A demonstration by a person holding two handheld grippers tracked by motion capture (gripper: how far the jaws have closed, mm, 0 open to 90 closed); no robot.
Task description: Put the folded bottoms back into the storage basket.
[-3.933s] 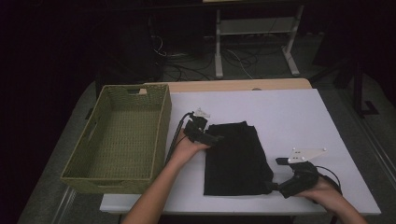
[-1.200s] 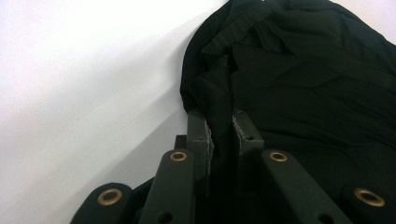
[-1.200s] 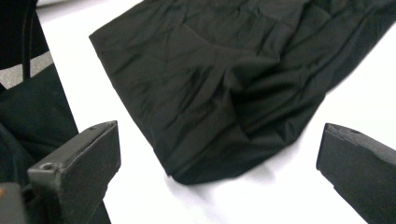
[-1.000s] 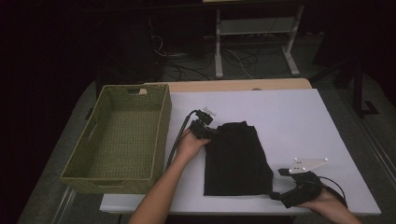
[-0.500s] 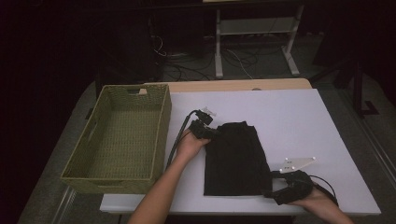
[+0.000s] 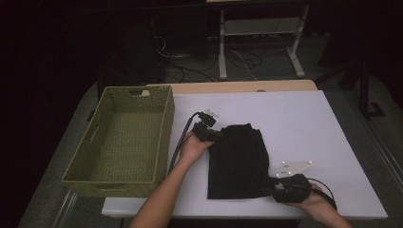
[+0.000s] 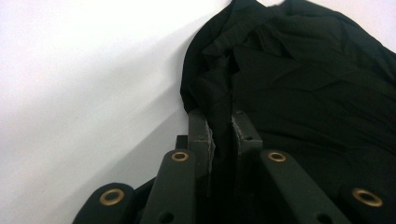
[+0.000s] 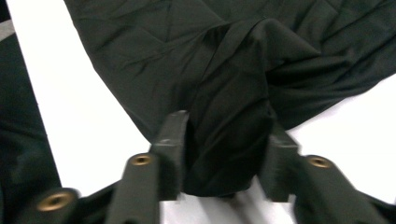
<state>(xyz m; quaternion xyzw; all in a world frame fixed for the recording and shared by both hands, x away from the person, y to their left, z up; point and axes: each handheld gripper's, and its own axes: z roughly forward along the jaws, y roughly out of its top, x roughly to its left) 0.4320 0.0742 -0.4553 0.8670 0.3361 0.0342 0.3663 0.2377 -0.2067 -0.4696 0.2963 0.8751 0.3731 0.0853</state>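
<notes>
A folded black garment (image 6: 237, 161) lies on the white table (image 6: 294, 118). My left gripper (image 6: 216, 134) is at its far left corner. In the left gripper view the left gripper (image 7: 223, 119) is shut on a pinch of the black garment (image 7: 317, 84). My right gripper (image 6: 271, 186) is at the near right corner, low on the table. In the right gripper view the right gripper (image 8: 226, 135) has just been closing. A bunched fold of the garment (image 8: 187, 56) fills the gap between its jaws and touches both pads.
A green woven basket (image 6: 164, 137) stands empty at the table's left, close to my left forearm. Cables trail from both grippers. The table's near edge runs just below the right hand. White tabletop lies beyond and right of the garment.
My right gripper slid left onto the garment's near right corner, and its jaws closed around a fold of cloth. The left gripper kept its grip and stayed put.
</notes>
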